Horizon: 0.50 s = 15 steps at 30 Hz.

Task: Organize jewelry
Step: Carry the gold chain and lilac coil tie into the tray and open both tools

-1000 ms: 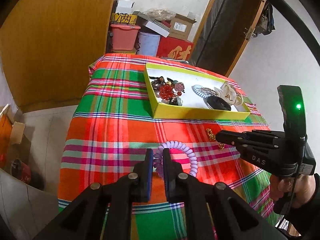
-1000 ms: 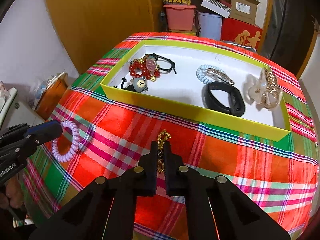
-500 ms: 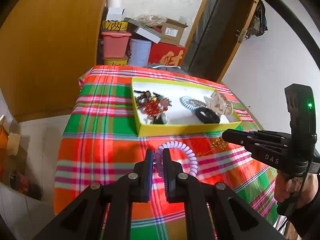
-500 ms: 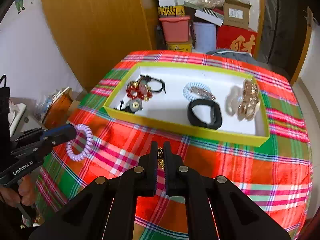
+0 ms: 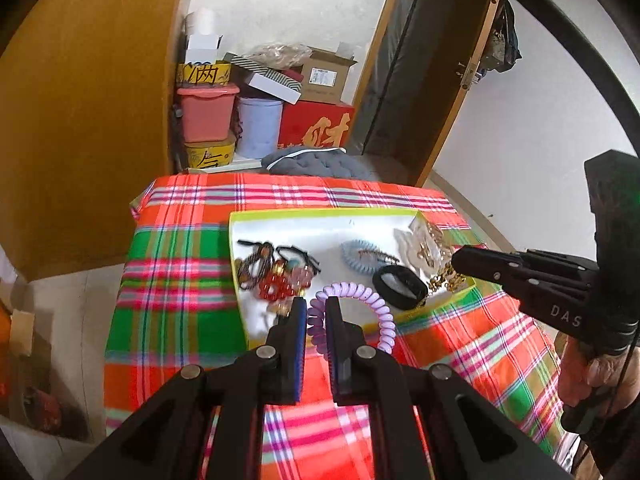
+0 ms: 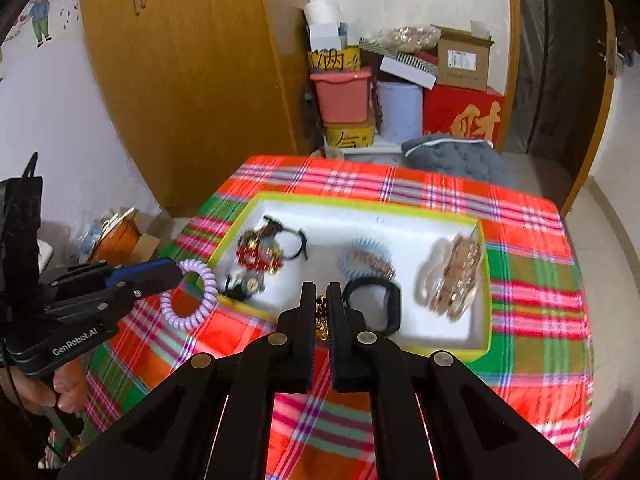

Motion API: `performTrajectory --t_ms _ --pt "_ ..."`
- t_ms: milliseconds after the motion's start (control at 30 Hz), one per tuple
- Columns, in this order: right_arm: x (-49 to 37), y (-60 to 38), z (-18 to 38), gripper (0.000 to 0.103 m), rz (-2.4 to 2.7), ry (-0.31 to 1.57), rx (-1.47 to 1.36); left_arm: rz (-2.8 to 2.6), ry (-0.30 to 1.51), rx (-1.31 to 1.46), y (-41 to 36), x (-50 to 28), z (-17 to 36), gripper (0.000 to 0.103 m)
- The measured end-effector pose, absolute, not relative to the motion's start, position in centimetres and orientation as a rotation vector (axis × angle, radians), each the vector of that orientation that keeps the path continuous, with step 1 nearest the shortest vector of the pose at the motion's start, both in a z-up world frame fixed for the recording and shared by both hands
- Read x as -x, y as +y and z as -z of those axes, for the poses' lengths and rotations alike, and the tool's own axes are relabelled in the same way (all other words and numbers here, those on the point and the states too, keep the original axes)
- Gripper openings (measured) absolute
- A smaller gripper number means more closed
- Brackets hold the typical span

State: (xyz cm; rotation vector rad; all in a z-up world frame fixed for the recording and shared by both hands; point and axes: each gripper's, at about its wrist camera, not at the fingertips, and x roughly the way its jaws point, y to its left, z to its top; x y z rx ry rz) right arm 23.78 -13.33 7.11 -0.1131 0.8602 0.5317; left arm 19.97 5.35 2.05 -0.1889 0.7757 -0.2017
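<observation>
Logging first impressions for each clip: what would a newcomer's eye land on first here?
Probably the loud red-green plaid tablecloth and the yellow-rimmed white tray of jewelry sitting on it. Next, the two loads in the air near the tray's front edge: the left gripper is shut on a lilac spiral hair tie, and the right gripper is shut on a gold chain.

The left tongs [image 6: 182,276] carry "GenRobot.AI", the right tongs [image 5: 456,262] carry "DAS", and at twelve o'clock beyond the desk a red box [image 6: 462,118] bears a gold "财".
</observation>
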Motion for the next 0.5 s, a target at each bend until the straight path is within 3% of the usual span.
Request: performTrajectory --t_ms 500 --pt "-30.0 -14.0 -7.1 0.005 -0.486 0.856 0.100 0.227 0.818 0.181 3.4 -24.7 0.1 0.009"
